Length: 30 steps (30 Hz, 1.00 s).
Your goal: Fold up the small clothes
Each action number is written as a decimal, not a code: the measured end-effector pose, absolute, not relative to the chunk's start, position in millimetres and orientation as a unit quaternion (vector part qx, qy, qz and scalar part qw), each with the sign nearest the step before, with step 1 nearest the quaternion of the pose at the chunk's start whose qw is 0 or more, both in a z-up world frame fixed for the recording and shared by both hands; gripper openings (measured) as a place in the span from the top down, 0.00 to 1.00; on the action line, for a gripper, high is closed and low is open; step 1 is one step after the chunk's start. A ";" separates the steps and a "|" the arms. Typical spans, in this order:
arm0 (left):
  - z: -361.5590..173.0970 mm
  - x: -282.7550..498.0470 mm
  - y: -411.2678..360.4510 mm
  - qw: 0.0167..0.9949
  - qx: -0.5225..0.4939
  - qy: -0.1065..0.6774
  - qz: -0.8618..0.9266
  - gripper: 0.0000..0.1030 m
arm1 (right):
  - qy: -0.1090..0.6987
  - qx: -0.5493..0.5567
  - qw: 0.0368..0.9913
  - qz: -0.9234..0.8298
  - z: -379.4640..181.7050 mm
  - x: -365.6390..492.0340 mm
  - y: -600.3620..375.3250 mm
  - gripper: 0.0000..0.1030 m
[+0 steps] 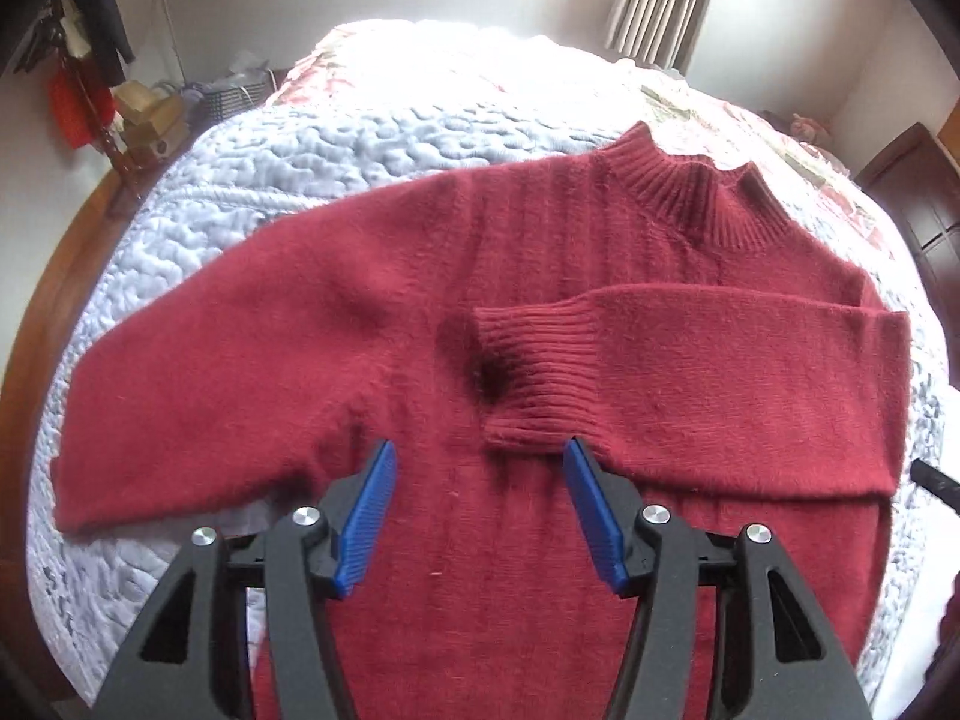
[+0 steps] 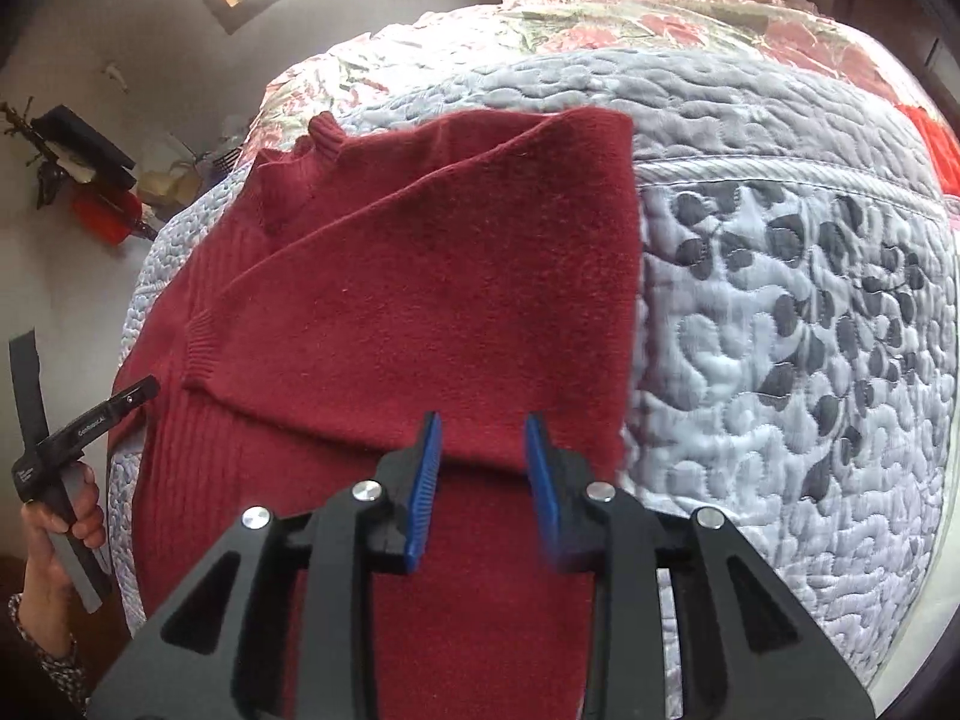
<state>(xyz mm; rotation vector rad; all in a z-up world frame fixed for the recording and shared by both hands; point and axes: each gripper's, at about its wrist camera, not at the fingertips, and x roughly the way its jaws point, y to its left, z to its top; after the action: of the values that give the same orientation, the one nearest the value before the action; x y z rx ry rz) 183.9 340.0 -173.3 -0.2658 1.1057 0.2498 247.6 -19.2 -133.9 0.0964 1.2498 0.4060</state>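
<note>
Both the left hand-held gripper [image 1: 480,462] and the right hand-held gripper [image 2: 483,435] hover released over the red sweater [image 1: 540,300]; bare quilted bed [image 2: 780,330] lies beyond its right edge.

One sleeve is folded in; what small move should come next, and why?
Probably the left tool should reach for the left sleeve. That sleeve lies spread out over the quilt, while the right sleeve already lies across the sweater's chest. Both tools are open and hold nothing.

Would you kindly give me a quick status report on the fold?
Left gripper open, empty, above sweater. Right gripper open, empty. Right sleeve folded across body; left sleeve still spread on quilt. Nothing in the way.
</note>
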 end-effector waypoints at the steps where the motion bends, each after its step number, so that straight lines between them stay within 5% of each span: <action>1: -175.7 187.3 336.6 0.835 -0.128 0.522 0.115 0.43 | 0.585 0.040 0.789 0.185 -138.7 250.3 -13.7 0.71; 8: -219.6 223.8 322.8 0.806 -0.095 0.570 0.131 0.44 | 0.616 0.040 0.772 0.151 -182.2 258.2 -11.7 0.74; 13: -203.1 207.1 330.4 0.817 -0.101 0.554 0.122 0.43 | 0.609 0.023 0.779 0.148 -166.3 255.2 2.7 0.68; 16: -188.0 185.1 346.8 0.823 -0.111 0.545 0.114 0.31 | 0.596 0.027 0.786 0.163 -148.1 249.2 19.0 0.62; 30: -186.6 20.0 570.7 0.744 -0.309 0.533 0.260 0.32 | 0.587 -0.048 0.767 0.253 -136.4 217.9 181.4 0.55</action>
<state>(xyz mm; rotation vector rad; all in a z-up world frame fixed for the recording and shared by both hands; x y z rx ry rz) 20.0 570.7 -186.6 -0.6768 1.1677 0.5687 217.9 181.4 -136.4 -0.1047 1.2752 0.5500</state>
